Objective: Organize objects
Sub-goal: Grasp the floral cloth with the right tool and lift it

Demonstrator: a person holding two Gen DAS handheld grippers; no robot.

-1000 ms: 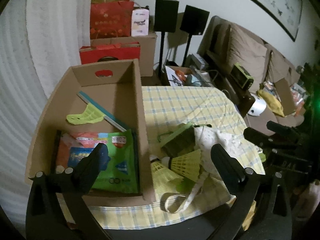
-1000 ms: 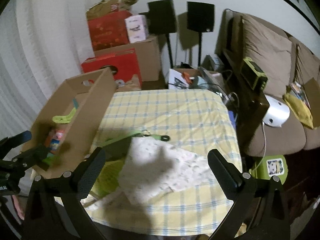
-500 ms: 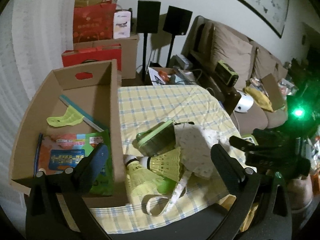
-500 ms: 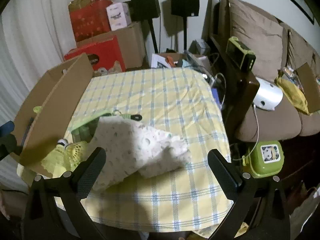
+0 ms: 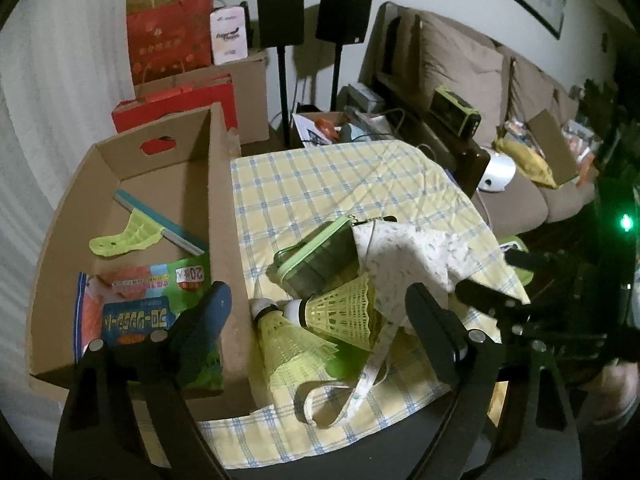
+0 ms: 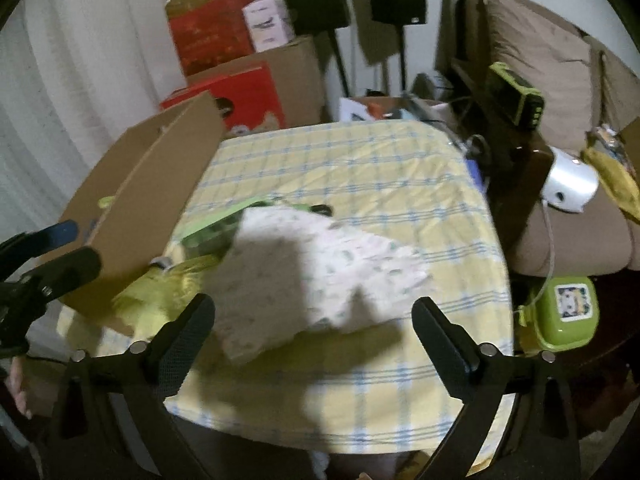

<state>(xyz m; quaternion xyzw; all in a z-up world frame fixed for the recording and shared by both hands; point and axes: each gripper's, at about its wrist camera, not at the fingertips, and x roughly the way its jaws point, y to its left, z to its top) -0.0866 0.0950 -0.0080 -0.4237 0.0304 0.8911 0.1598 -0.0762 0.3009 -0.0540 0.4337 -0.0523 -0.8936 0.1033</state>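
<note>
Two yellow shuttlecocks (image 5: 304, 328) lie on the checked tablecloth (image 5: 344, 184), next to a dark green-rimmed case (image 5: 320, 252) and a white patterned cloth bag (image 5: 408, 256) with a strap. My left gripper (image 5: 320, 316) hovers over the shuttlecocks. Its jaws are closing, wide apart, and no pad touches anything. My right gripper (image 6: 314, 316) hangs above the white bag (image 6: 320, 268), jaws also closing, with nothing gripped. An open cardboard box (image 5: 220, 200) on the left holds a green scraper (image 5: 128, 236) and a colourful packet (image 5: 136, 312).
Red bags and cartons (image 5: 176, 52) and two black speakers on stands (image 5: 280, 12) stand behind the table. A brown sofa (image 6: 552, 80) with clutter runs along the right. A green lunch box (image 6: 564, 312) sits below the table's right edge.
My left gripper has shifted right, from over the box's corner to over the shuttlecocks, and its fingers have narrowed a little. My right gripper has sunk toward the white bag.
</note>
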